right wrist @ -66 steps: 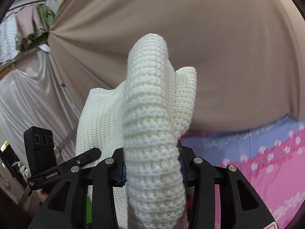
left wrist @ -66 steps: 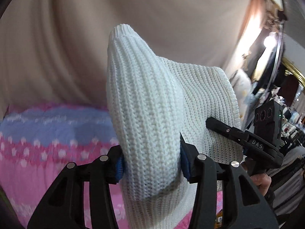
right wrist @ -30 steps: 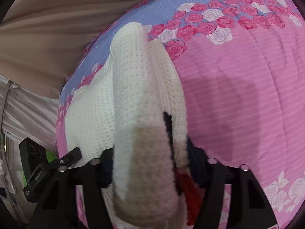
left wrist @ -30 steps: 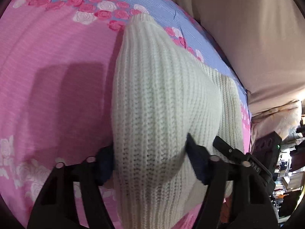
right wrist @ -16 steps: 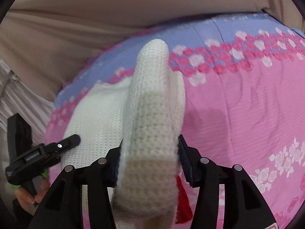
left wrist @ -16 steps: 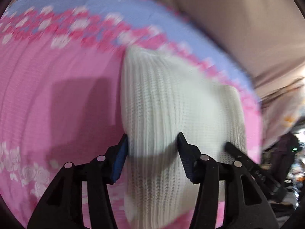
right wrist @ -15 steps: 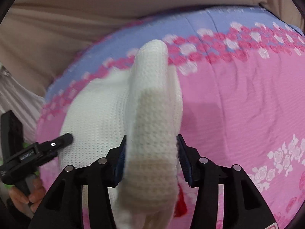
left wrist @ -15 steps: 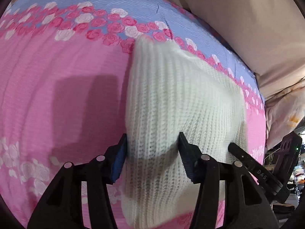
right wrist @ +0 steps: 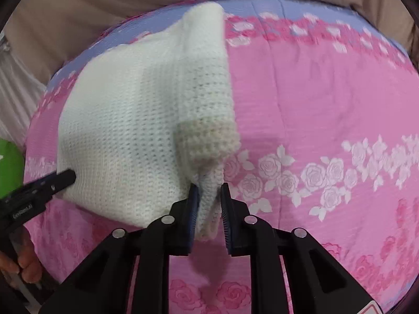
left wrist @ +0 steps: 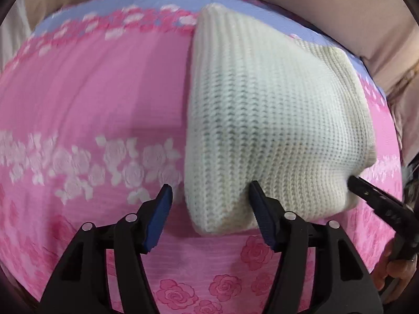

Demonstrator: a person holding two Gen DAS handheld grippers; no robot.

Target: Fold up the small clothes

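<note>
The white knit garment (left wrist: 275, 120) is laid on the pink floral bedspread (left wrist: 91, 91). The left gripper (left wrist: 209, 209) is spread wide, its corner released; the right gripper (right wrist: 209, 204) stays narrowly pinched on the 6 o'clock hem. Release and smoothing are judged next.

We note a bedroom in a home: a bed covered by a pink quilt (left wrist: 78, 83) printed with roses and a lilac band at its far edge, backed by beige draped fabric (right wrist: 78, 7) and pale pleated cloth (right wrist: 13, 89).
</note>
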